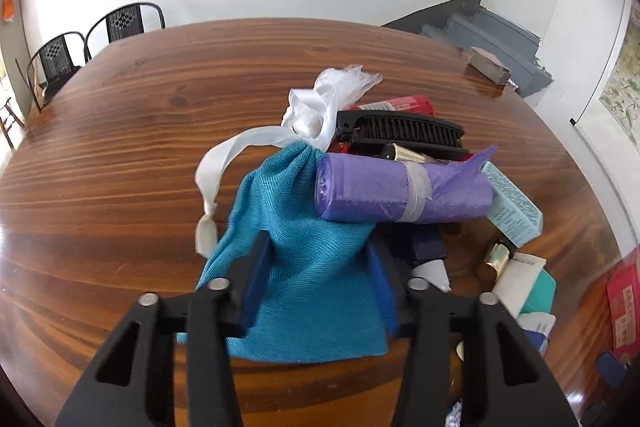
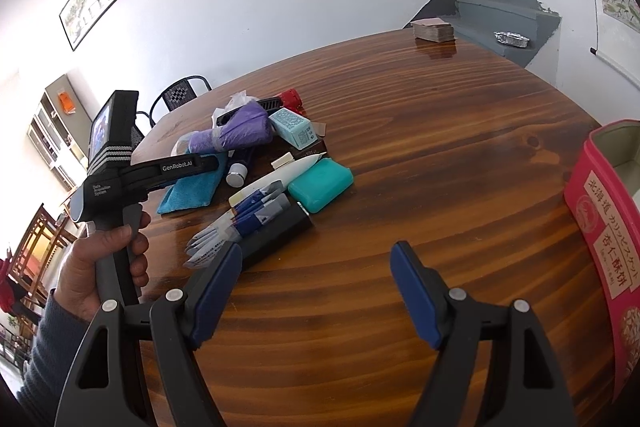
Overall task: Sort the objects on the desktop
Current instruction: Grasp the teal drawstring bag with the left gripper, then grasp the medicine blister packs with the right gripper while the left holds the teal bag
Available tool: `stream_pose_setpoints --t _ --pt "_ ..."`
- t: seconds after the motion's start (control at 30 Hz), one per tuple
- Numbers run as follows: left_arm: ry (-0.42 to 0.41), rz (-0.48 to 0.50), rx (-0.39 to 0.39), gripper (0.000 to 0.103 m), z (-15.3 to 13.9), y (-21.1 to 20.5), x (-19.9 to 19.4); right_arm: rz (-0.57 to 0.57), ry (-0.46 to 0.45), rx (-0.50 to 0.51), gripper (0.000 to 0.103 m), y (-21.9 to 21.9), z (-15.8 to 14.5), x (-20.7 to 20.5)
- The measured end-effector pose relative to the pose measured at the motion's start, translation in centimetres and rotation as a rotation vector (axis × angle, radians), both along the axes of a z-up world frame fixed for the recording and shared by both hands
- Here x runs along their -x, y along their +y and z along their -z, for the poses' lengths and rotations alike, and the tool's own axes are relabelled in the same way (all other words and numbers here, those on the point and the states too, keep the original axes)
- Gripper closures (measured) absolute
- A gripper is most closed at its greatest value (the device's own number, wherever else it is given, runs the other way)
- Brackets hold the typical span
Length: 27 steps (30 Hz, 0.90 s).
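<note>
A teal cloth pouch (image 1: 304,251) with a white ribbon lies at the near edge of a pile on the wooden table (image 1: 120,147). My left gripper (image 1: 316,259) straddles the pouch with its blue pads on both sides; the jaws look partly closed around it. A purple roll of bags (image 1: 400,187) rests on the pouch's top. In the right wrist view the pouch (image 2: 188,193) sits under the left gripper's body (image 2: 176,167). My right gripper (image 2: 316,263) is open and empty above bare table, near a pink tin (image 2: 600,247).
The pile holds a black comb (image 1: 404,131), a red item (image 1: 400,105), a pale teal box (image 2: 292,127), a teal case (image 2: 320,185), pens (image 2: 256,203) and a black box (image 2: 276,233). A card stack (image 2: 434,29) sits far back. Chairs (image 1: 124,23) stand behind.
</note>
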<state>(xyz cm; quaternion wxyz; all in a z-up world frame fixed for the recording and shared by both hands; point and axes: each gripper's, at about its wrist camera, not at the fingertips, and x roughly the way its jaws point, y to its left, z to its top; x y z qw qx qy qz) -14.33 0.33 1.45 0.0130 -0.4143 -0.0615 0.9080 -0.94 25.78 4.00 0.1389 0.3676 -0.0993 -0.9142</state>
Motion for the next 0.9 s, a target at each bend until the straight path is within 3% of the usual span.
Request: stream_pose_setpoints --t 0.03,0.37,0.6,0.9 --pt "0.004 0.001 0.004 0.064 -0.2 0.0 -0.3 -0.005 0.001 -0.002 0.023 -0.1 0.0 0.0" --pt "0.009 -0.038 0.001 0.066 -0.6 -2.8 -4.8 -0.125 0.005 -0.066 0.023 -2.8 -0.7 0.9" --pt "0.023 -0.054 -0.027 0.066 -1.2 -4.2 -8.3 -0.230 -0.014 -0.099 0.023 -5.9 -0.2 3.7" --pt "0.062 -0.035 -0.054 0.066 -2.5 -4.3 -10.2 -0.247 -0.064 -0.167 0.023 -8.9 1.4 6.9"
